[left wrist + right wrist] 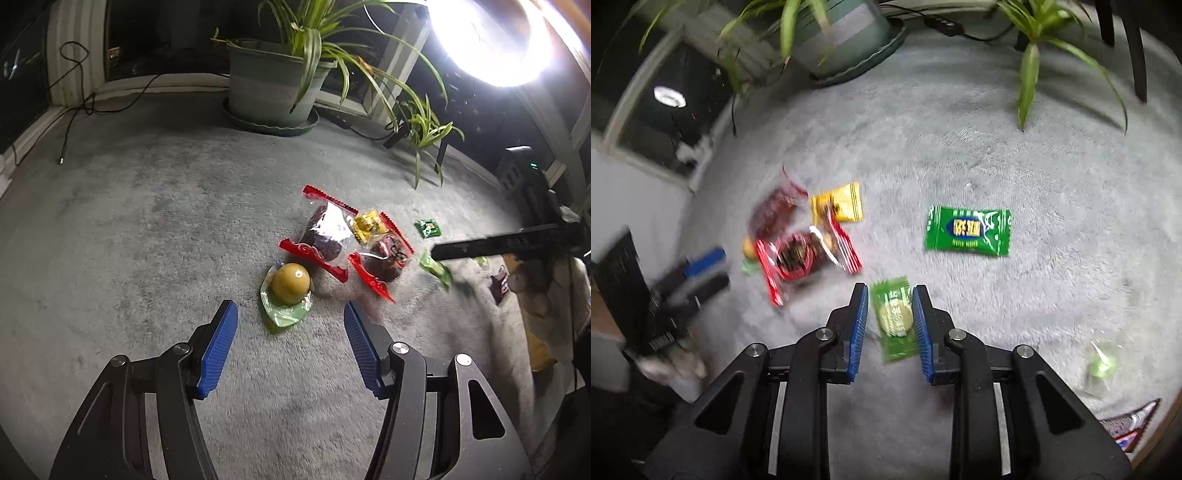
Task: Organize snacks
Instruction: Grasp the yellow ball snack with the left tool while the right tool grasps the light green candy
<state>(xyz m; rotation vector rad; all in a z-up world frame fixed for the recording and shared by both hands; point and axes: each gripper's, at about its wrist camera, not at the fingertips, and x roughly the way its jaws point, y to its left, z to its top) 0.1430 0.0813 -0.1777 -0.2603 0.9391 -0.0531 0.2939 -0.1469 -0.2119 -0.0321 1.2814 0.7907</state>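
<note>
- Tongs of the right hand [890, 325], nearest in the right wrist view, are closed on a light green wrapped sweet [894, 317]; both blue pads sit against its long edges, pinching it across its width.
- Grey plush cloth [147, 229] covers the surface under everything; being soft, I judge it will give beneath a wrapper and let the pads dig in under the edges.
- The left tongs [291, 321] stand open with nothing between the pads, just short of a round yellow-brown sweet in a green-edged clear wrapper [290, 284].
- That round sweet looks light and hard under slick film; a grip across the ball itself seems surer than on the flat crimped skirt, which would probably slide or crumple.
- Beyond it, touching one another, lie two clear packets with red serrated ends [325, 236] holding dark dried fruit, and a small yellow packet [367, 225] tucked against them.
- These packets seem light, crinkly and slippery; the stiff sealed ends look like the best place to pinch.
- Off to the right, apart from the heap, rests a dark green printed packet [967, 232], flat and thin.
- Farthest back stands a potted plant [273, 81] in its saucer, with a bright lamp [491, 40] glaring at far right.
</note>
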